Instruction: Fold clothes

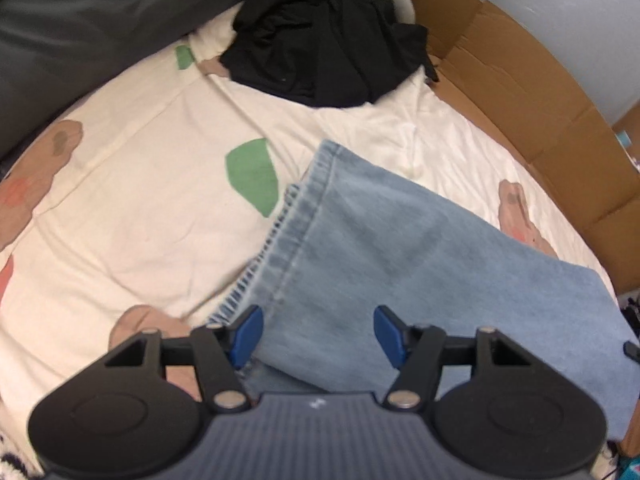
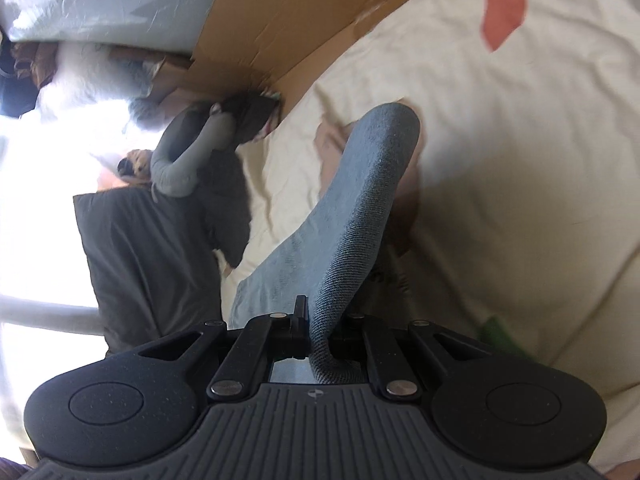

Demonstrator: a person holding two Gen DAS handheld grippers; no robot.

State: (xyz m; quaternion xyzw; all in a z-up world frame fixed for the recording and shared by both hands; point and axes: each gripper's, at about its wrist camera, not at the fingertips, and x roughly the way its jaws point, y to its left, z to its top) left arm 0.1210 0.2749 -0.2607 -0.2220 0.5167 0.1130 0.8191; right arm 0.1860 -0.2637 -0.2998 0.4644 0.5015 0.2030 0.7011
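Note:
Light blue jeans [image 1: 380,240] lie on the cream printed bedsheet [image 1: 140,200], one leg hem pointing away toward the far side. My left gripper [image 1: 318,334] hovers over the near part of that leg, its blue pads [image 1: 248,332] wide apart and open, with denim below and between them but not pinched. In the right wrist view my right gripper [image 2: 316,336] is shut on a fold of the jeans [image 2: 360,208]. The denim rises from the jaws in a rolled ridge and hangs above the sheet [image 2: 520,160].
A pile of black clothing [image 1: 324,48] sits at the far end of the bed. Flattened cardboard [image 1: 540,112] lines the bed's right side against a pale wall. Dark grey garments [image 2: 160,248] lie at the bed's edge in the right wrist view, near more cardboard [image 2: 280,20].

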